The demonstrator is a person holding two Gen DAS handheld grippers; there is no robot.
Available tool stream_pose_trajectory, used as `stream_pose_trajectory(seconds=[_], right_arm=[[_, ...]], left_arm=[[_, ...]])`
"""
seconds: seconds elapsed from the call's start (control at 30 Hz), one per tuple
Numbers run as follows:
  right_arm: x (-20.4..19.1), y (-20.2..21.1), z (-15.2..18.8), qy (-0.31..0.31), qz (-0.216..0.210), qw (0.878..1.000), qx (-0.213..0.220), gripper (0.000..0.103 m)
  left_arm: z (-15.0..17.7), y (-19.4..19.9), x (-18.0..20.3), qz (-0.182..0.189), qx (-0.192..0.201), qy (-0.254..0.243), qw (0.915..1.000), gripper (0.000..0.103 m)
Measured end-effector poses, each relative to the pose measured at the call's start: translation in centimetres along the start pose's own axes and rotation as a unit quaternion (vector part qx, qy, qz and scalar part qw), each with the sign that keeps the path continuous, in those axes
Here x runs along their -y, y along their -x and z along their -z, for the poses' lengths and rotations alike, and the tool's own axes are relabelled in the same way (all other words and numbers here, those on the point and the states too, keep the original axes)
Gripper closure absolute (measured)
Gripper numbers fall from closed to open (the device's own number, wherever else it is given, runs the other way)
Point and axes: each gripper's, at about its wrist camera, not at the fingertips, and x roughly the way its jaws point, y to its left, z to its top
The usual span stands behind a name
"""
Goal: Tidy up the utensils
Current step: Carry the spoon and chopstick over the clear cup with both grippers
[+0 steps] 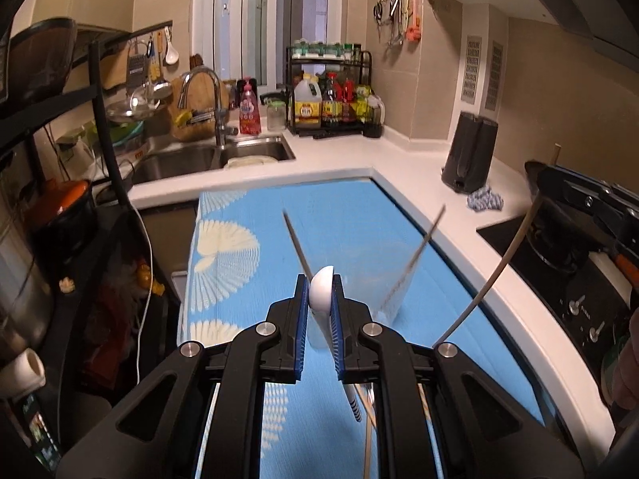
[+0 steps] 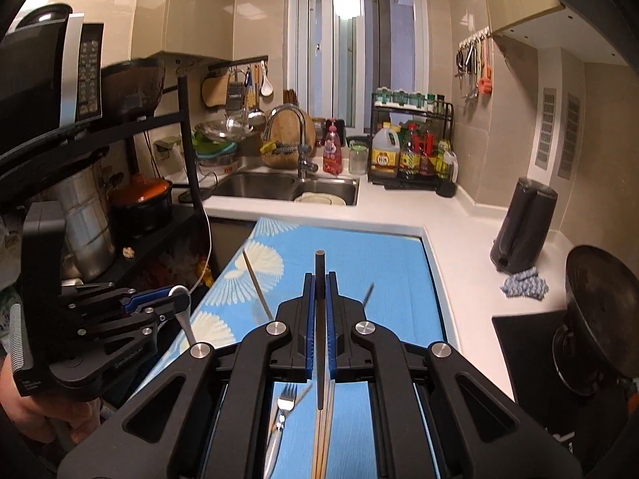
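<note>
Left gripper (image 1: 320, 295) clamped on a white spoon (image 1: 321, 287), bowl up between the blue pads, striped handle trailing down toward the blue patterned mat (image 1: 239, 247) covering the surface. Just ahead, a clear glass (image 1: 383, 275) standing on the mat, holding two chopsticks (image 1: 415, 259) leaning apart against opposite sides of its rim; glass faint and blurred, nothing else made out inside. Right gripper (image 2: 319, 299) closed on a dark chopstick (image 2: 319, 275), held upright, tip above the pads and shaft running down below them. On the mat beneath, seen from the right wrist, a metal fork (image 2: 284, 403) lying flat, tines away from the camera, beside a pair of wooden chopsticks (image 2: 321, 447). Farther back, a steel sink (image 2: 287, 187) with a pale plate (image 2: 319, 199) in its right basin; a black rack (image 2: 411, 147) of bottles and spice jars on the white counter; a dark kettle (image 2: 521, 231) near the corner.
</note>
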Motion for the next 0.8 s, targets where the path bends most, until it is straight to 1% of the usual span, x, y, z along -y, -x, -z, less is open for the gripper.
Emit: stream_pose_trajectory(seconds=[0.1,0.23,0.3,0.37,0.43,0.53,0.63,0.7,0.8], right_arm=[[0.0,0.1,-2.8,0.004,-0.003,1.000,0.022,0.098],[0.2,-0.8,-5.7,0.000,-0.004,0.999,0.047,0.098],[0.4,-1.5,-6.5,-0.002,-0.002,0.998,0.056,0.098],[0.8,-2.9,-6.6,-0.008,-0.001,0.998,0.061,0.098],[1.3,-4.5,-6.2,-0.017,-0.004,0.998,0.060,0.098],[2.4,-7.6,-4.5,-0.033,-0.012,0.998,0.044,0.098],[2.7,-10.0,-2.3,-0.032,-0.016,0.999,0.030,0.098],[2.7,-11.1,-0.7,-0.025,-0.018,0.999,0.023,0.098],[2.3,-12.1,1.4,-0.014,-0.022,1.000,0.015,0.098]], left_arm=[[-3.7,0.0,-0.3,0.000,0.024,0.001,0.9997,0.092],[-7.5,-0.7,0.0,0.000,0.052,-0.001,0.9986,0.092],[-8.9,-1.7,0.4,0.001,0.064,-0.006,0.9979,0.092],[-9.6,-3.2,0.8,-0.008,0.071,-0.011,0.9974,0.092],[-9.8,-5.3,1.1,-0.008,0.067,-0.019,0.9976,0.092],[-9.1,-9.0,1.3,-0.004,0.038,-0.026,0.9989,0.092],[-7.6,-12.0,1.5,0.006,0.008,-0.038,0.9992,0.092],[-5.9,-13.5,2.2,0.012,-0.006,-0.056,0.9984,0.092],[-3.7,-14.3,2.8,0.017,-0.016,-0.076,0.9968,0.092]])
